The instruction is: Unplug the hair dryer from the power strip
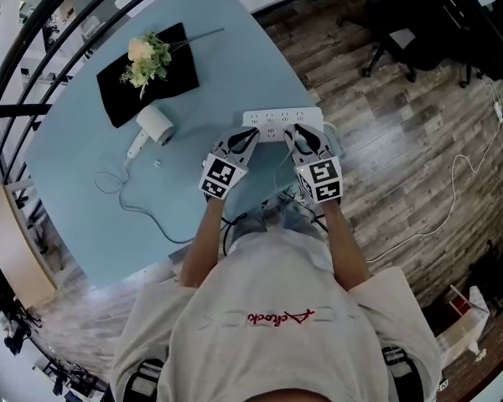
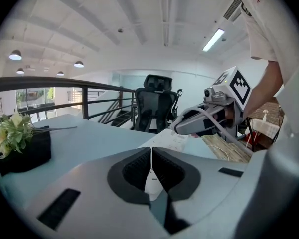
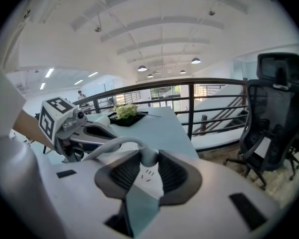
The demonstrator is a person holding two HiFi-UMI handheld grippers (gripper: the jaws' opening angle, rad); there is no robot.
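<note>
One light-blue table (image 1: 84, 199), on which all is laid; one black mat (image 1: 117, 99) bearing one bunch of flowers (image 1: 147, 59); one white power strip (image 1: 272, 117) by the near edge; one white hair dryer (image 1: 153, 127) laid just beside the mat, apart from the strip, one cord (image 1: 142, 208) looped on the table; two grippers held over the strip: left gripper (image 2: 151, 157) pressed together, nothing gripped; right gripper (image 3: 148, 159) clamped on one plug (image 3: 146, 152)

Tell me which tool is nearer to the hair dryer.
Left. The left tool is at the power strip end facing the hair dryer; the right tool, gripping the plug, is farther away.
</note>
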